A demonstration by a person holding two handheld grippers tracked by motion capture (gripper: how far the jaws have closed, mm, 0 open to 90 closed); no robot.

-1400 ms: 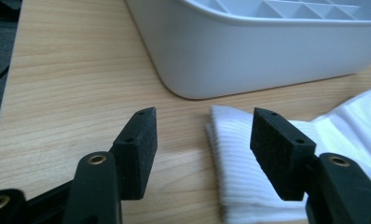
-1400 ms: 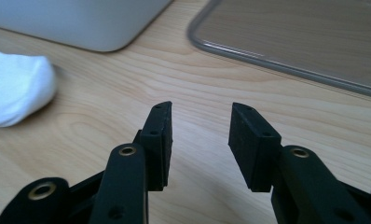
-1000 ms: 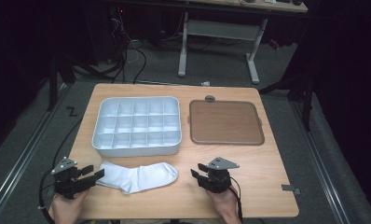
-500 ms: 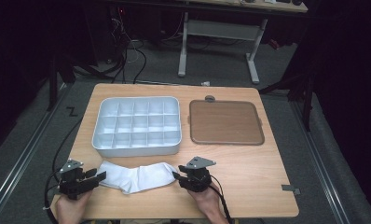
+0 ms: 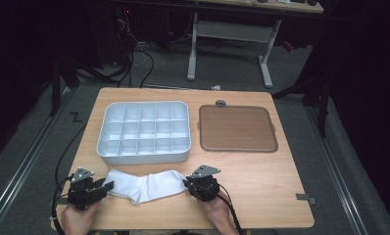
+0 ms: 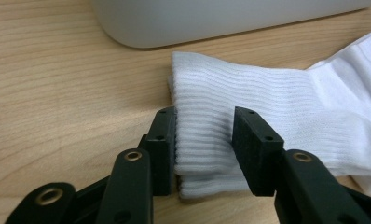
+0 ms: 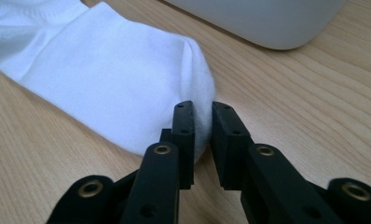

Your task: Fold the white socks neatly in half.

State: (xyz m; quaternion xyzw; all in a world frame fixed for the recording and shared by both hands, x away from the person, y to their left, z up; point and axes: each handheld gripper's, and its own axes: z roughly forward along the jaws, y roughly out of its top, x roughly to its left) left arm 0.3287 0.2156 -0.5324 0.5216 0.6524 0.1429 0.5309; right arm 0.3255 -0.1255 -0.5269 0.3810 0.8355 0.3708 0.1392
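Sock (image 6: 249, 112) cuff between left fingers (image 6: 162, 140)

A table (image 5: 261, 196) is seen from above, with the person's hands at its near edge. On its far half, a tray (image 5: 144, 132) divided into compartments is placed to the left and a mat (image 5: 237, 128) to the right, the two lying side by side with a narrow gap between. A sock (image 5: 144, 185) is laid on the table just before the tray, its length running left to right. The left gripper (image 5: 105, 186) is positioned at the sock's left end (image 6: 204, 149), the right gripper (image 5: 187, 183) at its right end (image 7: 200, 121). Behind the table, a desk frame (image 5: 230, 44) is located on the floor.
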